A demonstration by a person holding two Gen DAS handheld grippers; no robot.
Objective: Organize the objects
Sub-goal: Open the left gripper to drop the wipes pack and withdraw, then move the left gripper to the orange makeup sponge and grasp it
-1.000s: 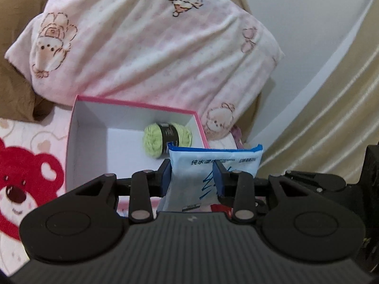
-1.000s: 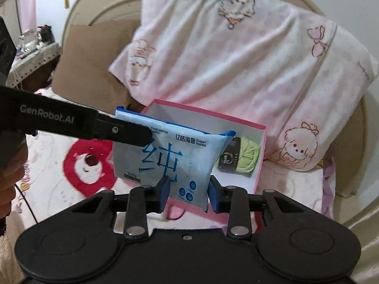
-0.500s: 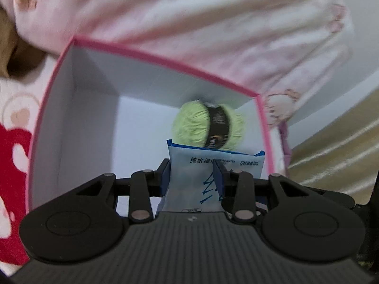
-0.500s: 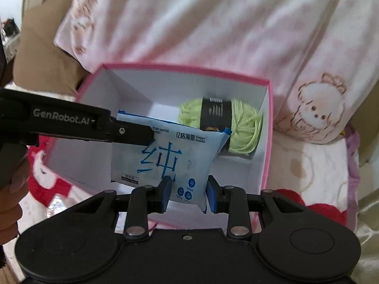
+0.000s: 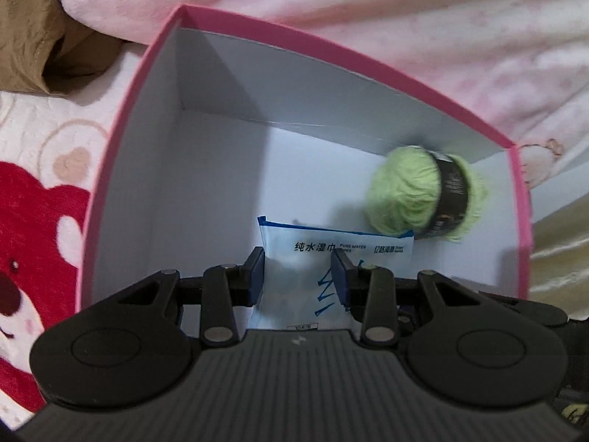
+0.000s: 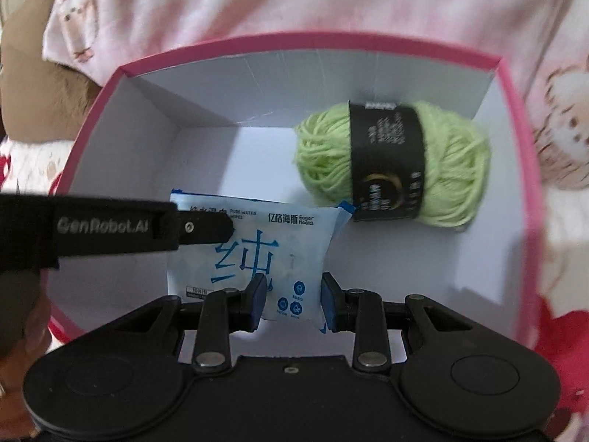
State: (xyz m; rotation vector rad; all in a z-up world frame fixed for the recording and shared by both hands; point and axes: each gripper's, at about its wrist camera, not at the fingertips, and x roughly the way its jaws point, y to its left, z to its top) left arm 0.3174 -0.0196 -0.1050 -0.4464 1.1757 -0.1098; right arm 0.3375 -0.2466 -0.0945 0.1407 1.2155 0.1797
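Note:
A blue-and-white wet wipes pack (image 5: pixel 331 258) (image 6: pixel 257 254) is held by both grippers inside a pink box with a white interior (image 5: pixel 206 118) (image 6: pixel 147 118). My left gripper (image 5: pixel 299 276) is shut on one end of the pack. My right gripper (image 6: pixel 292 300) is shut on the other end. The left gripper's finger crosses the right wrist view (image 6: pixel 110 226) from the left. A ball of light green yarn with a black label (image 5: pixel 427 199) (image 6: pixel 394 165) lies in the box's far right corner, just beyond the pack.
The box rests on a pink bedspread with a red bear print (image 5: pixel 33 243). A pink cartoon pillow (image 5: pixel 405 18) (image 6: pixel 294 0) leans behind the box. A brown cushion (image 5: pixel 33 37) lies at the far left. A beige curtain (image 5: pixel 559 243) hangs at the right.
Both grippers have moved forward and down with the wipes pack, from above the box's near edge into the box. The yarn has not moved.

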